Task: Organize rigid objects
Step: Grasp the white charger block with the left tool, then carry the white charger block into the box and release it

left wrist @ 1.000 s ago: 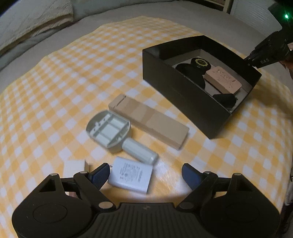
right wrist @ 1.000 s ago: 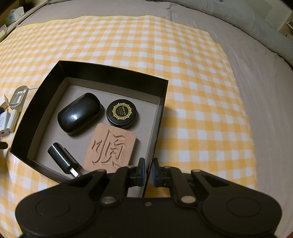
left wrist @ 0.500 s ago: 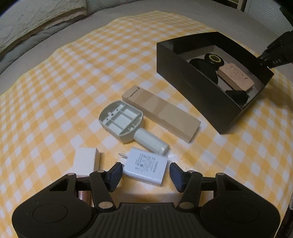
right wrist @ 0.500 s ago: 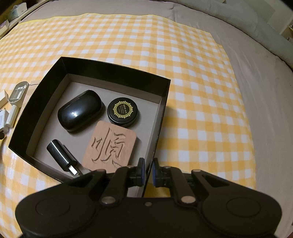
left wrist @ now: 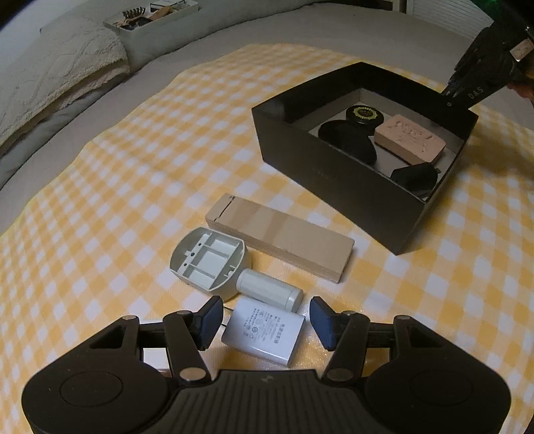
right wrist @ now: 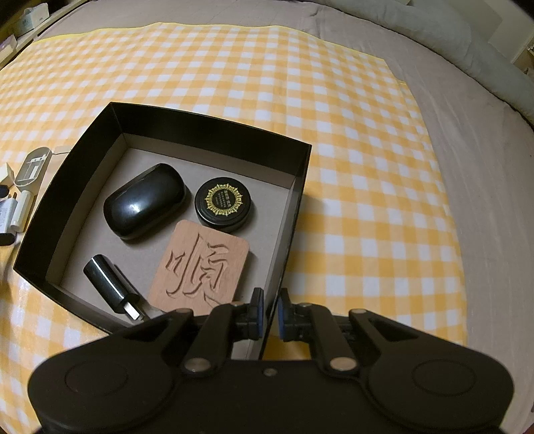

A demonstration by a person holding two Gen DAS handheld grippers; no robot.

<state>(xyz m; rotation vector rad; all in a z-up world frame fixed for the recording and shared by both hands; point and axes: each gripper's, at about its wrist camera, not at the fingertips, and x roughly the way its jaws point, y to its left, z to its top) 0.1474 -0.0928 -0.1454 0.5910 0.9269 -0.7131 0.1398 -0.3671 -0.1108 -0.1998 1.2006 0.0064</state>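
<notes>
My left gripper (left wrist: 265, 318) is open, its jaws on either side of a white charger (left wrist: 263, 332) lying flat on the checkered cloth, with a gap on both sides. Beyond it lie a white cylinder (left wrist: 268, 288), a grey plastic housing (left wrist: 208, 260) and a long wooden block (left wrist: 283, 238). My right gripper (right wrist: 269, 312) is shut on the near wall of the black box (right wrist: 290, 213), which also shows in the left wrist view (left wrist: 333, 177). The box holds a black case (right wrist: 145, 200), a round black tin (right wrist: 225, 203), a carved wooden plaque (right wrist: 200, 267) and a black plug (right wrist: 108, 282).
The yellow checkered cloth (right wrist: 350, 133) covers a grey bed. A cream pillow (left wrist: 50, 86) and a tray of small items (left wrist: 150, 13) lie at the far left. The right gripper's body (left wrist: 484, 66) hangs over the box's far corner.
My left gripper has moved forward and lower so the charger sits between its jaws, which have narrowed. The right gripper stays shut on the box wall.
</notes>
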